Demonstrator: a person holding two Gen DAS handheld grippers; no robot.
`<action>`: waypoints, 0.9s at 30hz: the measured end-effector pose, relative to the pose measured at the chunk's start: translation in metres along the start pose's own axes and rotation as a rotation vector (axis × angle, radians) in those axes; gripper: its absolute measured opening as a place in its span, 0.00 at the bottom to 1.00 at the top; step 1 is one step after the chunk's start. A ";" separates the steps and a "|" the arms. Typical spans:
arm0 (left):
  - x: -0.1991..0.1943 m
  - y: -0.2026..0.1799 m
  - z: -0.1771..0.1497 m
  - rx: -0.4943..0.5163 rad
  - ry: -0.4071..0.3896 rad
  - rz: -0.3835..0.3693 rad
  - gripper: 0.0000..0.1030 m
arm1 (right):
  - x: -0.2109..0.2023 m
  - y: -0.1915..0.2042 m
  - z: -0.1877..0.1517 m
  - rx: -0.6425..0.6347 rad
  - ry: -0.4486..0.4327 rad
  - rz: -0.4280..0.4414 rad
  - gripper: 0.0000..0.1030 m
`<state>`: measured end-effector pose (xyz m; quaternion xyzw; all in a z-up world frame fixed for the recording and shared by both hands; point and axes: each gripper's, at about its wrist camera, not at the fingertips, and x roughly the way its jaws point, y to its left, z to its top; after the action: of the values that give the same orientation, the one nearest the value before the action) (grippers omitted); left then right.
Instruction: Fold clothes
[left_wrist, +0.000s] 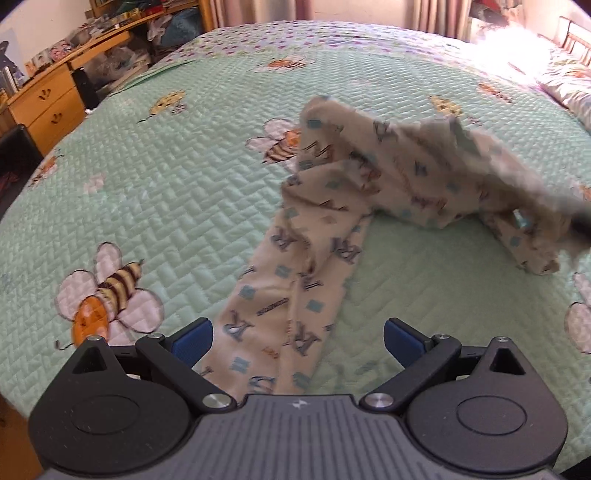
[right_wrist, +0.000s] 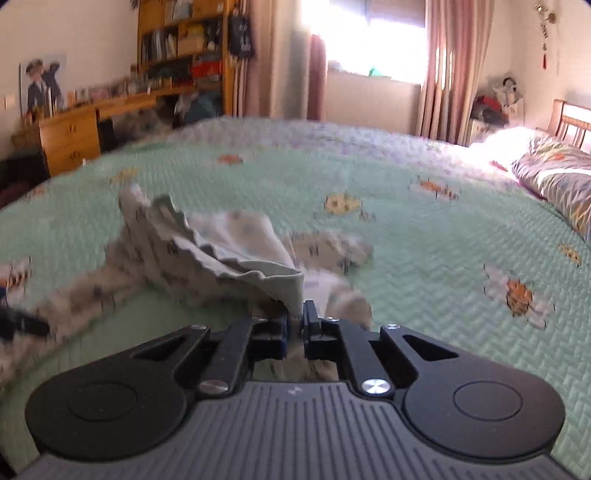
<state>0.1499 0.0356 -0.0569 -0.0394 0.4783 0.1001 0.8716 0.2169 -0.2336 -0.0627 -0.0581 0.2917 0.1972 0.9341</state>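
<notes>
A pair of cream patterned trousers (left_wrist: 295, 295) lies on the green quilted bedspread (left_wrist: 166, 192). One leg runs flat toward my left gripper (left_wrist: 297, 341), which stands open just above the leg's end, its blue pads (left_wrist: 194, 339) either side of the cloth without touching it. The waist part (left_wrist: 424, 170) is lifted and blurred toward the right. In the right wrist view my right gripper (right_wrist: 295, 317) is shut on the grey waistband edge (right_wrist: 258, 277) of the trousers (right_wrist: 166, 266), holding it up off the bedspread (right_wrist: 424, 258).
A wooden desk with drawers (left_wrist: 48, 107) and shelves (right_wrist: 184, 48) stand beyond the bed's left side. Pillows (right_wrist: 554, 177) and a headboard (right_wrist: 572, 122) lie at the far right. Curtains (right_wrist: 454, 66) and a bright window are behind the bed.
</notes>
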 end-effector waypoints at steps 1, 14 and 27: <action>0.001 -0.005 0.003 0.000 0.002 -0.019 0.96 | 0.001 -0.005 -0.008 0.028 0.023 0.007 0.10; 0.026 -0.081 0.046 0.107 0.028 -0.067 0.98 | -0.001 -0.007 -0.048 0.042 0.101 0.023 0.43; 0.057 -0.109 0.078 0.026 0.041 -0.161 0.97 | 0.008 -0.019 -0.050 0.057 0.158 -0.064 0.53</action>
<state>0.2675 -0.0502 -0.0654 -0.0685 0.4927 0.0228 0.8672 0.2047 -0.2596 -0.1083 -0.0563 0.3680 0.1537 0.9153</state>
